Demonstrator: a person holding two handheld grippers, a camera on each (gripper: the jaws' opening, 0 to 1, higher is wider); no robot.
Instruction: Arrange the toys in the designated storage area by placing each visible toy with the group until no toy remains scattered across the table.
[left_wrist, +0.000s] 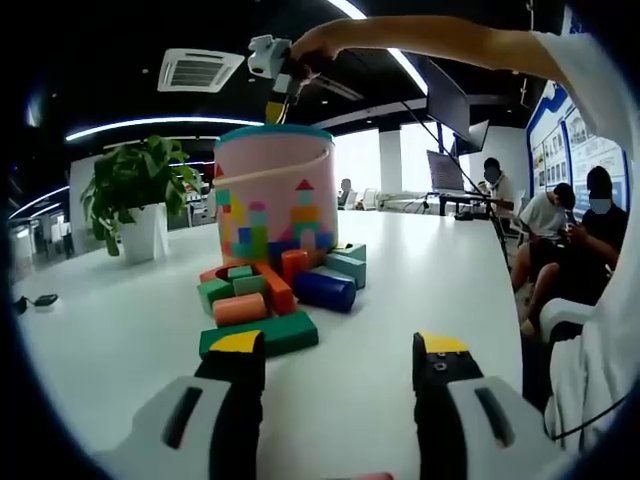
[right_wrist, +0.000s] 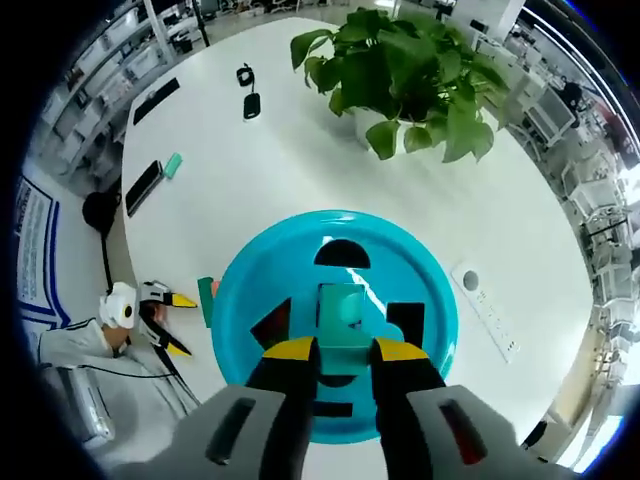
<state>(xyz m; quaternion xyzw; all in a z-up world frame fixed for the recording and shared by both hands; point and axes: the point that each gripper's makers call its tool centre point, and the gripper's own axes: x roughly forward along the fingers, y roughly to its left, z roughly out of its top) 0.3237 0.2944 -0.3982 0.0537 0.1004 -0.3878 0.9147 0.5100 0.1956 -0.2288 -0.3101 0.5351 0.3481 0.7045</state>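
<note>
A pink toy bucket (left_wrist: 275, 195) with a teal shape-sorter lid (right_wrist: 240, 300) stands on the white table (left_wrist: 120, 320). Against its base lie several blocks, among them a green bar (left_wrist: 285, 330), a blue cylinder (left_wrist: 323, 290), an orange cylinder (left_wrist: 240, 308) and a red block (left_wrist: 280, 292). My left gripper (left_wrist: 340, 352) hovers low in front of the pile, open, with nothing between its jaws. My right gripper (right_wrist: 345, 350) hangs straight above the lid, shut on a teal-green block (right_wrist: 343, 312). In the left gripper view, a hand holds the right gripper (left_wrist: 278, 100) over the bucket.
A potted plant (left_wrist: 135, 190) stands left of the bucket. In the right gripper view a phone (right_wrist: 143, 187), a small teal block (right_wrist: 173, 165) and a white remote (right_wrist: 485, 310) lie on the table. People (left_wrist: 570, 225) sit at the table's right side.
</note>
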